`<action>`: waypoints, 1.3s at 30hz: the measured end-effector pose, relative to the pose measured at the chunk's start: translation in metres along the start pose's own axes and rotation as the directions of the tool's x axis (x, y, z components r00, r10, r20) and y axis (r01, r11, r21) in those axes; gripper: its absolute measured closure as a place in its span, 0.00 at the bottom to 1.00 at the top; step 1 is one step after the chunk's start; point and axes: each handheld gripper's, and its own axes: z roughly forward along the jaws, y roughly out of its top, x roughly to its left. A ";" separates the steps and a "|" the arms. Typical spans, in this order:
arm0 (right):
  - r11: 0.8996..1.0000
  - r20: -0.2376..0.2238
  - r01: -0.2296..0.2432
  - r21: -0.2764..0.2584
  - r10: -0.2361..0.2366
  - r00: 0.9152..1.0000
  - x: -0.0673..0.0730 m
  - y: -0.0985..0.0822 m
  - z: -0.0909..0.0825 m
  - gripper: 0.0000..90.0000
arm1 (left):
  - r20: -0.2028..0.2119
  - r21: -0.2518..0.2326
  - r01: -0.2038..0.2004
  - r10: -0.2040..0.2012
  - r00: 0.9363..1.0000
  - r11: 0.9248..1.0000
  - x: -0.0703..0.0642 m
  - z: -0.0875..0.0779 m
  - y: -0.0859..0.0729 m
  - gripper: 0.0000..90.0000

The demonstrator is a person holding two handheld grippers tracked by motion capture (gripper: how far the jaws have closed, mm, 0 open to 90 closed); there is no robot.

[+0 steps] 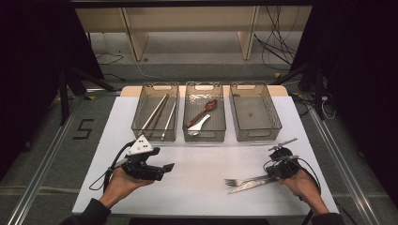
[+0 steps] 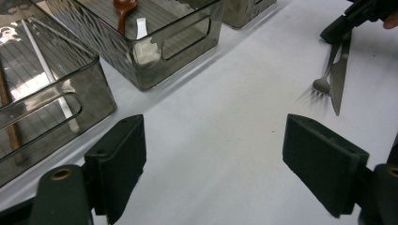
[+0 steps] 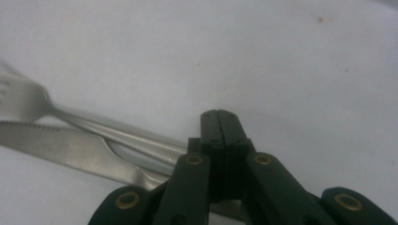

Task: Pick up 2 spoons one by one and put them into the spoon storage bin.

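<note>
A metal fork (image 1: 234,181) and a table knife (image 1: 248,186) lie side by side on the white table (image 1: 202,164) at the front right, tips pointing left. My right gripper (image 1: 276,172) is over their handle ends. In the right gripper view its jaws (image 3: 218,116) are shut pad to pad, and the fork (image 3: 56,112) and knife (image 3: 65,147) run in underneath them; I cannot tell whether they are pinched. My left gripper (image 1: 164,170) rests at the front left, open (image 2: 213,136), with bare table between its pads. From there the fork (image 2: 323,84), knife (image 2: 339,75) and right gripper (image 2: 334,29) show at the upper right.
Three clear bins stand in a row at the back. The left bin (image 1: 136,125) holds chopsticks (image 1: 157,112), the middle bin (image 1: 205,136) a brown spoon (image 1: 204,111) and a white spoon (image 1: 199,124), and nothing is in the right bin (image 1: 256,133). Cables trail from both grippers.
</note>
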 end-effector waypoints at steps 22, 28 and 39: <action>0.997 -0.032 0.082 0.008 -0.082 0.996 0.012 -0.025 -0.022 0.79 | 0.003 -0.019 0.000 0.000 1.000 1.000 0.002 -0.004 0.000 0.23; 0.990 -0.037 0.143 -0.015 -0.144 0.989 0.012 -0.034 -0.037 0.53 | 0.002 -0.019 -0.007 0.007 1.000 1.000 0.001 -0.005 0.000 0.23; 0.978 -0.029 0.199 0.063 -0.198 0.980 0.012 -0.044 -0.030 0.37 | -0.001 -0.036 -0.004 0.004 1.000 0.999 0.002 -0.007 -0.001 0.23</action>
